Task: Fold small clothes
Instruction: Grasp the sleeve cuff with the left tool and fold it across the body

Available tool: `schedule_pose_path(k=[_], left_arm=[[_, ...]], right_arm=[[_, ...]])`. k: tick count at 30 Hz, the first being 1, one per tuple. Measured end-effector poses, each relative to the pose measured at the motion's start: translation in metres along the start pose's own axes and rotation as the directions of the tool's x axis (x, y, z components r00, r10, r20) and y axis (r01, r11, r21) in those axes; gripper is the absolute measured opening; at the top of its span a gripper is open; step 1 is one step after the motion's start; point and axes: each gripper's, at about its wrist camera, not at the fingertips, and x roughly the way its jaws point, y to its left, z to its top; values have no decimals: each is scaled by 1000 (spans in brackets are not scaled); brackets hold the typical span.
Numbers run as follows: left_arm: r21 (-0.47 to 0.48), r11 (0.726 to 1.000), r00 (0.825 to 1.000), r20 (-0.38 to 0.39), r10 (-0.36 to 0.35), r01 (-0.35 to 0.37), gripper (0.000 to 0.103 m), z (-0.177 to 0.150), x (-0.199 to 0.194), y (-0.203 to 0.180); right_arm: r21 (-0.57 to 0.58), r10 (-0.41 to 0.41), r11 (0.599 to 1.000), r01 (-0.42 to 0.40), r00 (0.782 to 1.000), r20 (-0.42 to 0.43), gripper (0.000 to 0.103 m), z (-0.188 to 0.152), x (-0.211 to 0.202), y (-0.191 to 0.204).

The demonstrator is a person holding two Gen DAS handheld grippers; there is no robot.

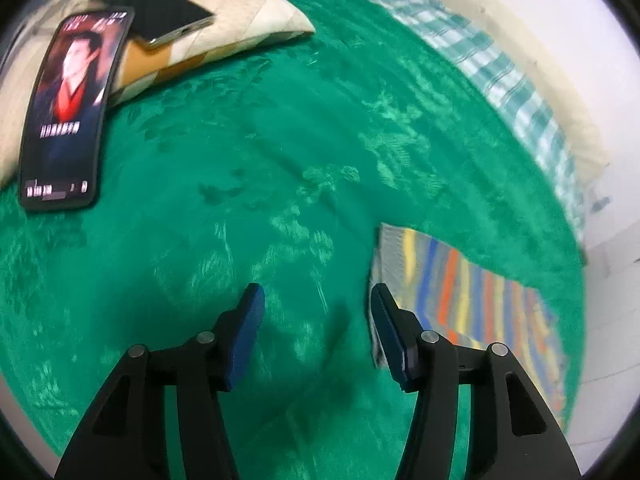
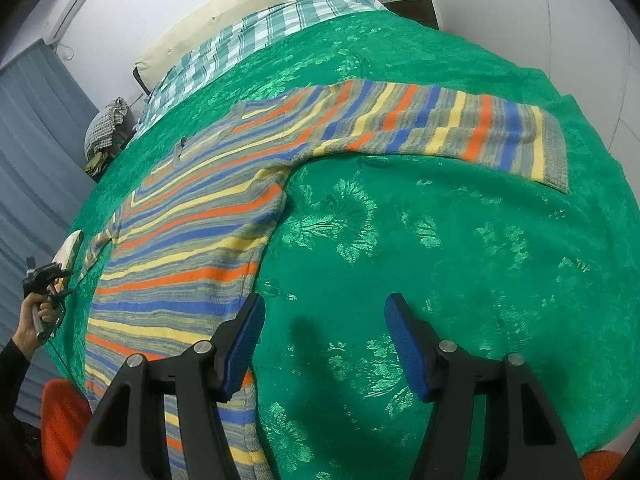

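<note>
The striped sweater [image 1: 464, 300] appears in the left wrist view only as a sleeve end, lying flat on the green blanket [image 1: 280, 152] just right of the left gripper [image 1: 318, 320]. We record that gripper's blue fingers [image 1: 250, 332] standing apart with only blanket between them; nothing is clamped. This view alone shows two phones at upper left: one with a lit screen [image 1: 66, 112], its upper part resting on a patchwork cushion [image 1: 224, 20], and a dark one [image 1: 154, 10] lying on top of that cushion. A checked sheet [image 1: 500, 76] runs along the blanket's far edge. The picture is somewhat blurred.

In the right wrist view we see the sweater [image 2: 192, 240] almost whole, which the other view does not give: body spread flat on the blanket [image 2: 440, 240], one sleeve [image 2: 440, 128] stretched out to the right. The right gripper [image 2: 324, 340] has its fingers [image 2: 404, 344] apart and empty; the left finger overlaps the sweater's side edge, though we cannot tell whether it touches. At far left a hand [image 2: 34, 320] in a dark sleeve holds the other gripper beside the sweater. An orange item [image 2: 64, 424] sits at lower left, what it is we cannot tell.
</note>
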Motion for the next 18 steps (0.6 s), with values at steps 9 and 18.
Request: schedule_pose_path(k=[9, 18], left_arm=[[28, 955, 946, -149, -289, 297, 57, -60, 30, -53], [-133, 962, 968, -46, -245, 237, 1, -65, 65, -47]], right_arm=[[4, 4, 1000, -4, 1000, -21, 62, 0, 7, 2], [-20, -7, 1000, 6, 1000, -23, 62, -3, 6, 7]])
